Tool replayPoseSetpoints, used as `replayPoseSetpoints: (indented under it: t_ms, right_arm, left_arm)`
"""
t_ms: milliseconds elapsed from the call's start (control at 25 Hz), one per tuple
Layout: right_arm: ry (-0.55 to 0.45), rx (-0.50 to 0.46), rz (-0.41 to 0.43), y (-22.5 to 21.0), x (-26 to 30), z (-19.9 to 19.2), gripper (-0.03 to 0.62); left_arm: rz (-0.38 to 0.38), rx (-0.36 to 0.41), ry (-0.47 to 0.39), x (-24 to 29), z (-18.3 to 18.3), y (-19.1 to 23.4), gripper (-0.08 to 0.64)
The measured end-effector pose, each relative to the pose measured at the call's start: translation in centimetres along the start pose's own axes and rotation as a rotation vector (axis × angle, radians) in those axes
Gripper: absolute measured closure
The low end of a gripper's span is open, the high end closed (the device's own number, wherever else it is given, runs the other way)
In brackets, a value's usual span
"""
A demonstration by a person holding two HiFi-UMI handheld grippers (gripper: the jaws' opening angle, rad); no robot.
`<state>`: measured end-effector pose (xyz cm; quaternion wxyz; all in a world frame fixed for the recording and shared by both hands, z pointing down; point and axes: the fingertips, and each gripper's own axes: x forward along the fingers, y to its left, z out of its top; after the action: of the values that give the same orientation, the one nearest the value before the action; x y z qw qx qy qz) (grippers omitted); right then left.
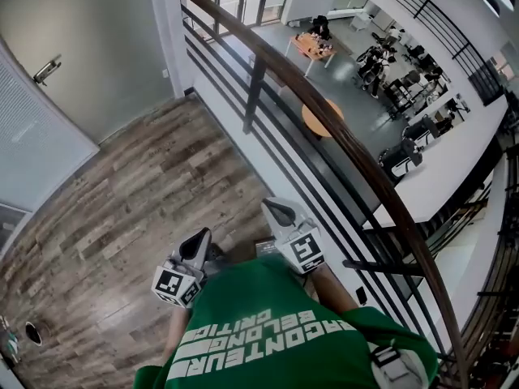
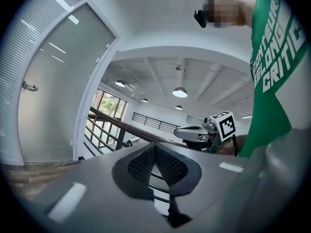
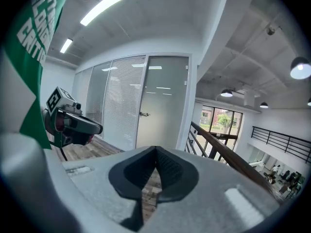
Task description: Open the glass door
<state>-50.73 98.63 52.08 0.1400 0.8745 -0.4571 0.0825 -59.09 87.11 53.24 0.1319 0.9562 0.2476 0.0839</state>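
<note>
The right gripper (image 3: 155, 152) is seen with its jaws brought together at the tips and nothing held between them. Beyond it, a frosted glass door (image 3: 163, 101) with a small handle (image 3: 144, 114) is shown closed in its white frame, flanked on the left by glass panels covered with blinds (image 3: 121, 106), while a wooden handrail (image 3: 218, 149) on dark bars is seen running off to the right. The left gripper (image 3: 97, 128) is held at the left edge above the wooden floor (image 3: 92, 147), beside a green shirt (image 3: 34, 42).
</note>
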Motion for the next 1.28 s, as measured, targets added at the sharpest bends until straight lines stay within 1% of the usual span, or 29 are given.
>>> replayPoseSetpoints:
  t_ms: [120, 280, 480, 640, 800, 920, 1120, 1280]
  right_arm:
    - [0.005, -0.010, -0.023, 0.6, 1.5, 0.5, 0.598]
    - [0.037, -0.019, -0.058, 1.2, 3.0, 0.8, 0.598]
    - [0.079, 0.031, -0.087, 0.3, 3.6, -0.5, 0.598]
    - [0.078, 0.039, -0.107, -1.7, 5.4, -0.3, 0.598]
    - [0.061, 0.040, -0.079, -3.6, 8.7, 0.0, 0.598]
    - [0.044, 0.042, -0.059, -5.9, 11.4, 0.7, 0.598]
    - [0.024, 0.041, -0.038, -10.4, 15.5, 1.6, 0.598]
    - [0.019, 0.034, -0.023, -13.8, 17.5, 1.6, 0.598]
  left_arm:
    - [-0.022, -0.032, -0.004, -0.2, 0.8, 1.7, 0.549]
    - [-0.025, -0.025, 0.010, -0.3, 1.7, 4.7, 0.549]
    - [-0.018, -0.057, 0.015, 0.5, 2.3, 6.9, 0.549]
    - [-0.025, -0.060, 0.014, 1.9, 2.4, 8.2, 0.548]
    - [0.006, -0.065, 0.020, 3.9, 3.0, 10.5, 0.548]
    - [0.021, -0.064, 0.006, 6.0, 3.7, 12.4, 0.549]
    - [0.036, -0.028, 0.023, 10.7, 6.2, 15.7, 0.548]
    - [0.059, -0.002, 0.016, 13.7, 7.6, 18.1, 0.549]
